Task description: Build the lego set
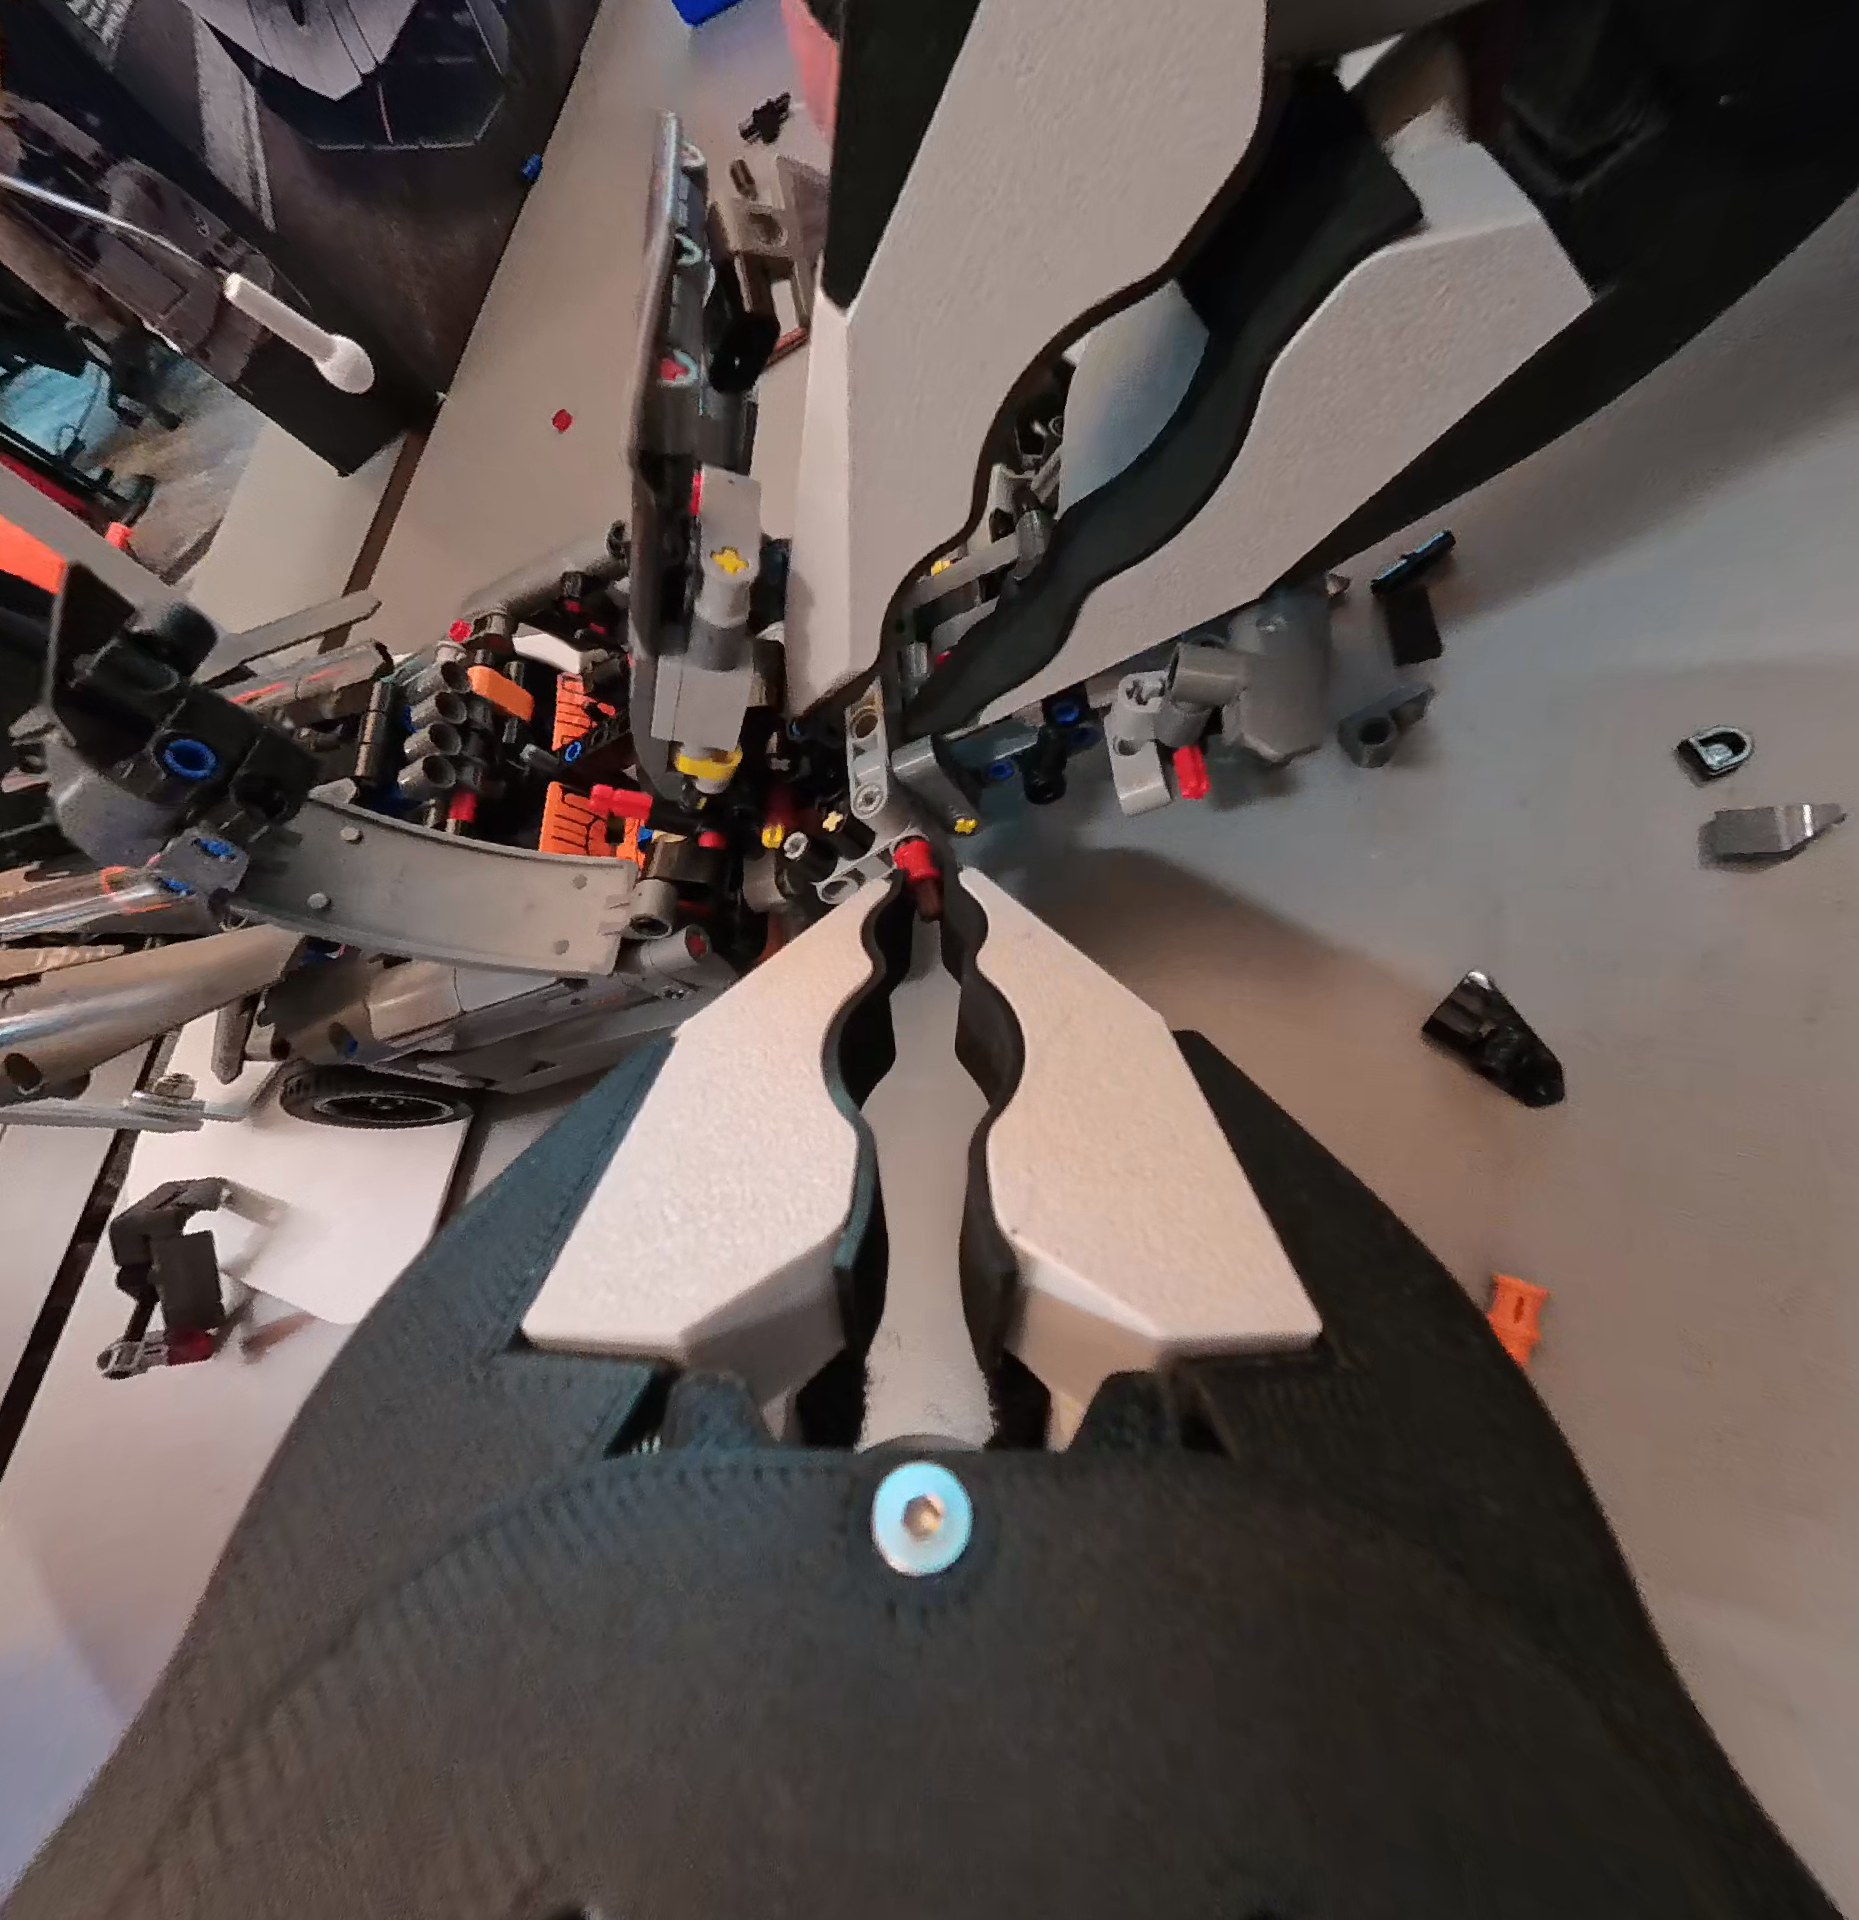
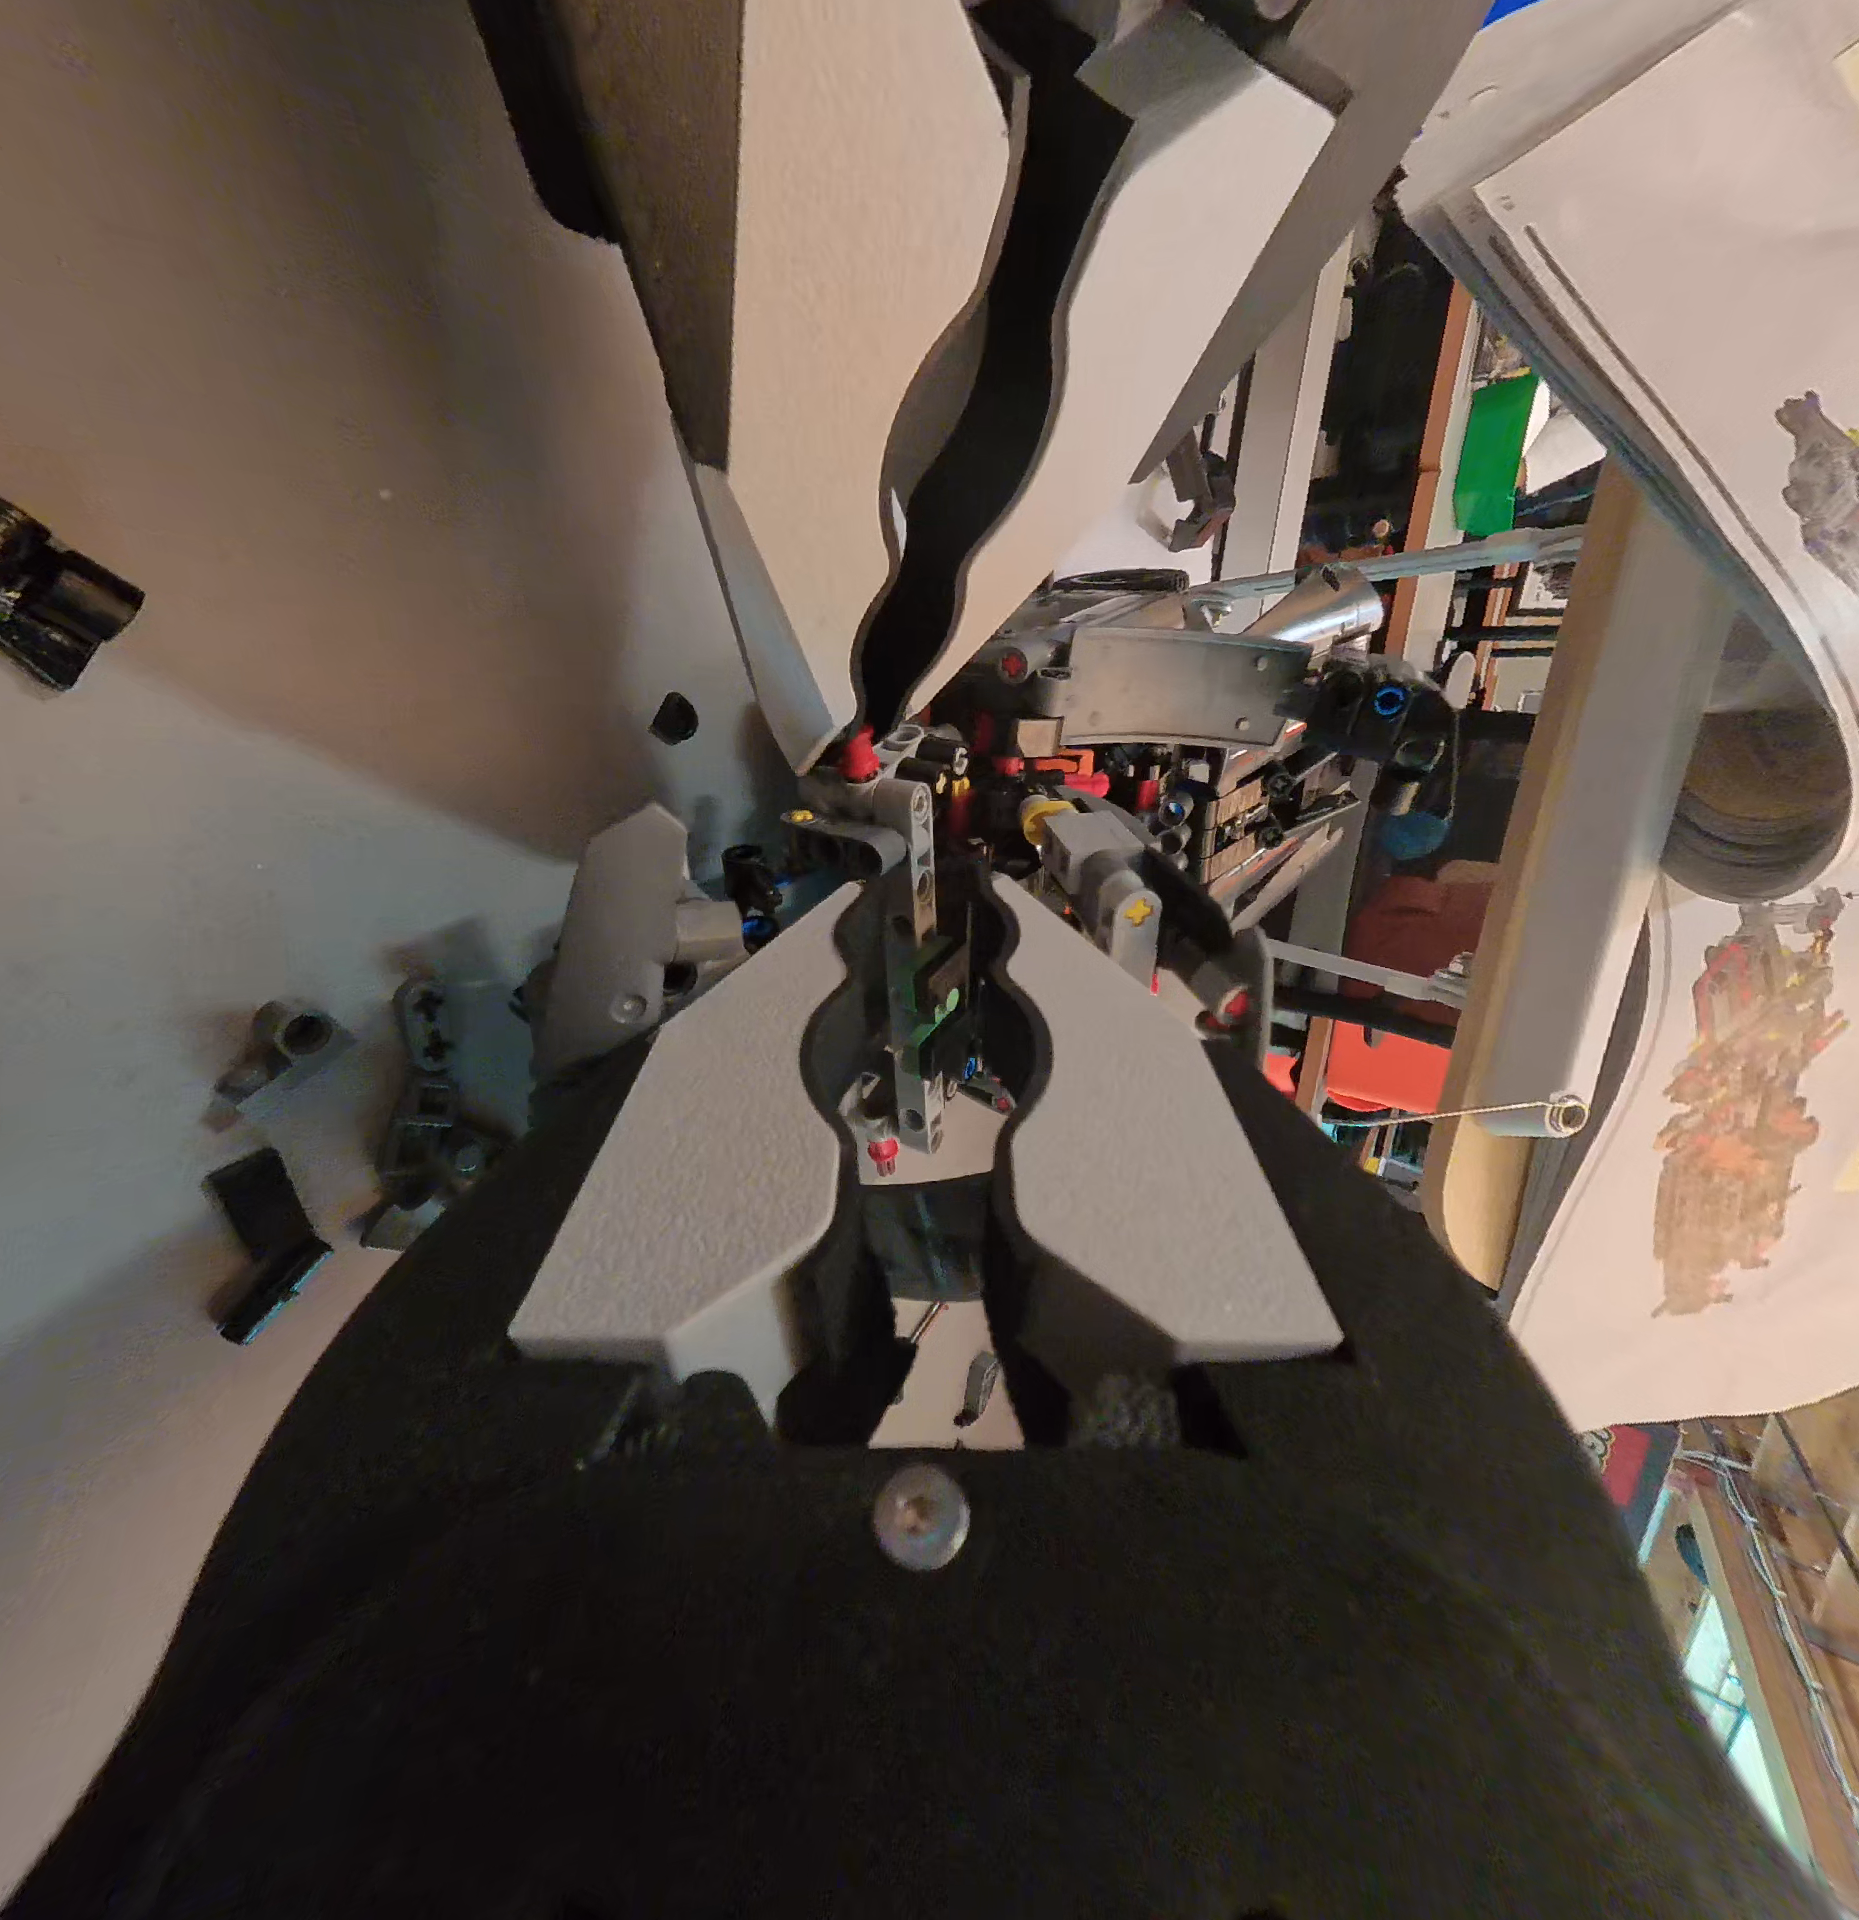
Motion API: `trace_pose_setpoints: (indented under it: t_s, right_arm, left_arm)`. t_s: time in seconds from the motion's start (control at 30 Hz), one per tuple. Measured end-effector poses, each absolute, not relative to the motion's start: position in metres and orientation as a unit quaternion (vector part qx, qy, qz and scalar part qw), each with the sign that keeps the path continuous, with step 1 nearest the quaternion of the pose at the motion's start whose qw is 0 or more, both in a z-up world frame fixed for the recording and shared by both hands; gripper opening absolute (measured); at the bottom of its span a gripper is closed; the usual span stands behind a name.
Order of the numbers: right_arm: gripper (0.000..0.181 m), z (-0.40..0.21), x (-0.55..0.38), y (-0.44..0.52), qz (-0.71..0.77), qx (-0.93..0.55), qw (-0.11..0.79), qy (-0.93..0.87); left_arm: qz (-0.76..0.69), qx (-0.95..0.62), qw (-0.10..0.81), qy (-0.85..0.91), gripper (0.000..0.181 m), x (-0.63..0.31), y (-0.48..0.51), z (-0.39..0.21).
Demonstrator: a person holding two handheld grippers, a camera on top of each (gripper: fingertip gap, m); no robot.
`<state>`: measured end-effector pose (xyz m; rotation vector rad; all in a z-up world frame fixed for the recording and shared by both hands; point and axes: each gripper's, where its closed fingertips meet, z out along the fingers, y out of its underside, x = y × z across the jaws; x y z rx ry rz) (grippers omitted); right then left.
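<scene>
- Left tool [image 1: 923, 883], frame centre, pinches a red pin [image 1: 917, 871] at its tips, pushing it toward a grey beam [image 1: 871, 774] on the car model [image 1: 437, 831].
- Right tool [image 2: 930, 894] is clamped on that beam assembly [image 2: 917, 935].
- Chassis, engine and curved panels look built; the loose grey and black parts [image 1: 1496, 1034] suggest plenty left.
- White bench [image 1: 1527, 1195], instruction booklet [image 2: 1735, 1091] at right, cluttered shelves beyond.

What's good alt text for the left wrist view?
The left claw pinches a small red pin against the half-built grey Lego car, while the right claw grips the model from above. Loose black and grey pieces dot the white table.
</scene>
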<state>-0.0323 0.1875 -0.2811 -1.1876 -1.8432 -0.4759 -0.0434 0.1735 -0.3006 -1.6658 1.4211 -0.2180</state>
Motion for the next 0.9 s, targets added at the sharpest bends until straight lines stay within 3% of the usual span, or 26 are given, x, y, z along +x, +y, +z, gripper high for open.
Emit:
trace_pose_setpoints:
  t_s: [0.53, 0.9]
  right_arm:
    - [0.004, -0.275, -0.033, 0.188, -0.165, -0.505, 0.467, -0.707]
    - [0.006, -0.276, -0.028, 0.185, -0.164, -0.496, 0.457, -0.720]
  left_arm:
    - [-0.097, -0.675, 0.454, 0.574, 0.002, -0.041, 0.173, -0.301]
    - [-0.095, -0.672, 0.456, 0.575, 0.002, -0.041, 0.174, -0.302]
